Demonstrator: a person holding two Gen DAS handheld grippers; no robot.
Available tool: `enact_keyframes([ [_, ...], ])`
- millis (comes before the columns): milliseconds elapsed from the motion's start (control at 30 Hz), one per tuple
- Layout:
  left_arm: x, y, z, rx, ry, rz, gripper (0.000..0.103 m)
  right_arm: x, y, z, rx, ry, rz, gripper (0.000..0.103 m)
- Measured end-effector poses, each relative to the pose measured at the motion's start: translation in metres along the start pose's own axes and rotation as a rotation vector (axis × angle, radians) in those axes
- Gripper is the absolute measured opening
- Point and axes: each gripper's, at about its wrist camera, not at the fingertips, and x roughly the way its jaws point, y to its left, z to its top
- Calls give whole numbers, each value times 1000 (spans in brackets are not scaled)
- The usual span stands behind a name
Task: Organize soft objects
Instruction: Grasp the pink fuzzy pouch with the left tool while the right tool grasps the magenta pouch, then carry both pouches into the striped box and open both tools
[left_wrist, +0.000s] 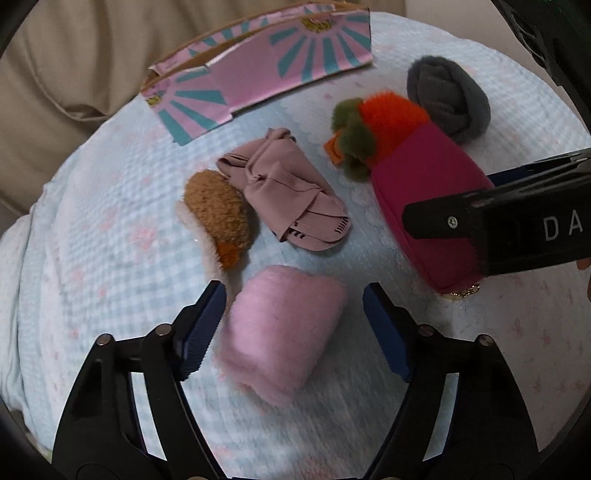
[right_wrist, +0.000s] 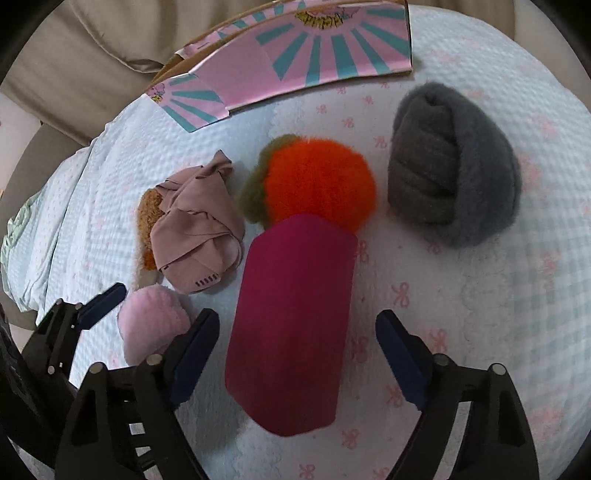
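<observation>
Two handheld grippers hovered low over a bed covered by a pale blue quilt (right_wrist: 480, 314) with small pink bows. The left gripper (left_wrist: 293, 325) stood wide open, its blue pads on either side of a fluffy pink roll (left_wrist: 280, 332), near it but holding nothing. The right gripper (right_wrist: 297, 354) was equally wide open around a smooth magenta pouch (right_wrist: 291, 325), also with nothing gripped.

To grasp well, each gripper would probably need to sink lower and close gently across the narrow middle of its item, since both look squashy and the pouch's smooth cloth might slip.

Beyond the pouch, touching its far end, lay a furry orange ball (right_wrist: 317, 181) with olive green tufts. A rolled grey fleece (right_wrist: 450, 166) sat apart to the right. A folded mauve cloth (left_wrist: 288, 188) rested against a curly brown plush toy (left_wrist: 218, 214). A pink and teal cardboard box (left_wrist: 280, 55), seemingly the destination, lay at the bed's far edge.
</observation>
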Motion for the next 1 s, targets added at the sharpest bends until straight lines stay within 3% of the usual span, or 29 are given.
enact_keyframes([
  [233, 18, 3, -2, 4, 72, -39, 52, 8, 0, 0, 27, 17, 31, 58],
  [467, 18, 12, -2, -34, 84, -87, 45, 5, 5, -2, 7, 17, 43, 40],
  [767, 7, 21, -2, -102, 86, -94, 42, -3, 12, 0, -14, 5, 47, 28],
  [1000, -9, 20, 5, -142, 78, -76, 42, -22, 10, 3, -23, -5, 47, 25],
])
